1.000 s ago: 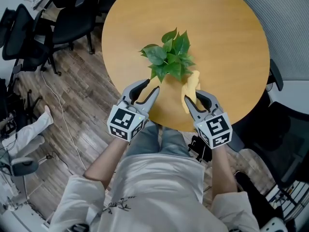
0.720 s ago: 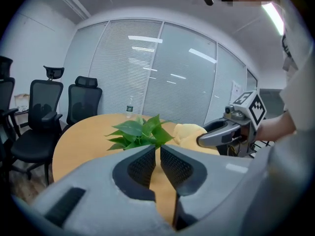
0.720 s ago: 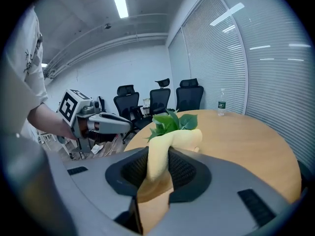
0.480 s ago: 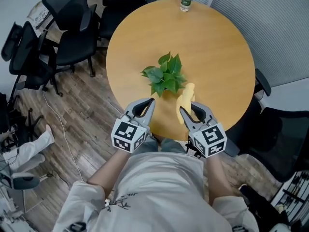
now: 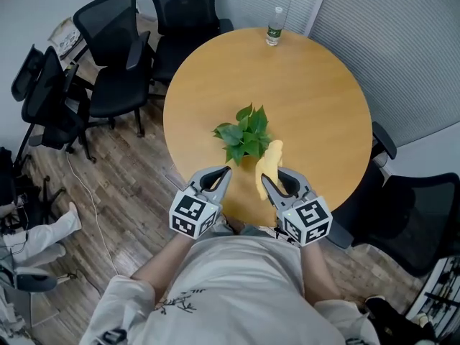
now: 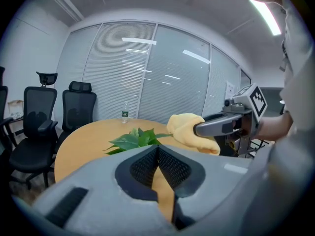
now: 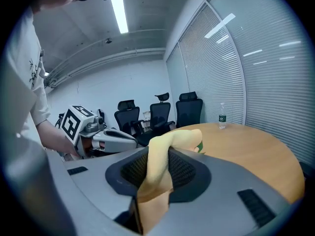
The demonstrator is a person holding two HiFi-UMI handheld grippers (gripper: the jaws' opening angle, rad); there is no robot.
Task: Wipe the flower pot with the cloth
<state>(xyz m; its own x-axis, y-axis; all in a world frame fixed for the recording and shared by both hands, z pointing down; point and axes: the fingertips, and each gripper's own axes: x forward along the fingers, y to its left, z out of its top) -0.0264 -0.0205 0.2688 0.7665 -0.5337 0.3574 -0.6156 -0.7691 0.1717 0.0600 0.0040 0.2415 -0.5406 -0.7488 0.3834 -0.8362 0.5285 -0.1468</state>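
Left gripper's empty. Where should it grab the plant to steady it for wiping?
Low on the pot, coming in level from the left, beneath the leaves. They spread over the pot and hide it from above, so a top approach likely crushes foliage. The right gripper holds the cloth on the other side.

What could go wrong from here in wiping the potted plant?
The left tool is shut and empty, so nothing steadies the plant; a push from the cloth could slide or tip it on the table. The leaves hide the pot from above, so the right tool, shut on the cloth, may bend them on its way in.
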